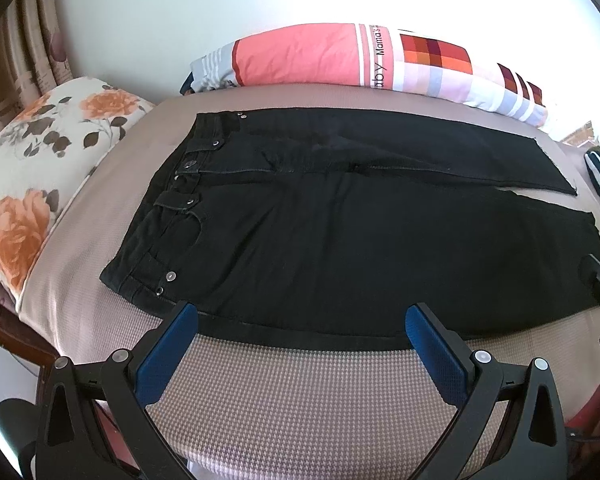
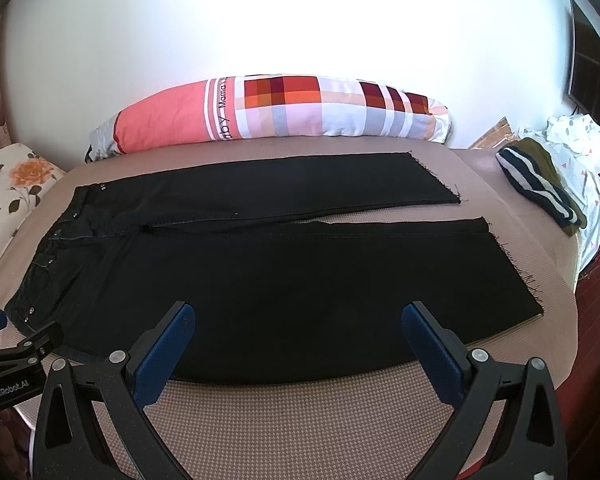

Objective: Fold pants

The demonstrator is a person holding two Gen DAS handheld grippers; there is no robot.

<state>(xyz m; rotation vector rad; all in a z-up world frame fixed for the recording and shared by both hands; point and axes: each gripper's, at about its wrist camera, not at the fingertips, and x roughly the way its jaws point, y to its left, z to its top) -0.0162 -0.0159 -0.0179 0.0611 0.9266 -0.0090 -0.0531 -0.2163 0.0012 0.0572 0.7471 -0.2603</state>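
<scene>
Pants, one black pair, are lying flat and unfolded across the bed, waistband toward the left, two legs running out to the right with a thin gap opening between them near the frayed hems. Two grippers are hovering at the near edge of the bed. The left gripper is standing with its jaws spread wide and holding nothing, its blue pads just over the near seam below the waistband. The right gripper is likewise gaping wide and empty, poised over the near leg further toward the hem. Two pillows are sitting by: one floral pillow at the left beside the waistband, one long checked pillow against the wall behind the far leg. One striped dark garment is resting beyond the hems on the right, well apart from the pants.
</scene>
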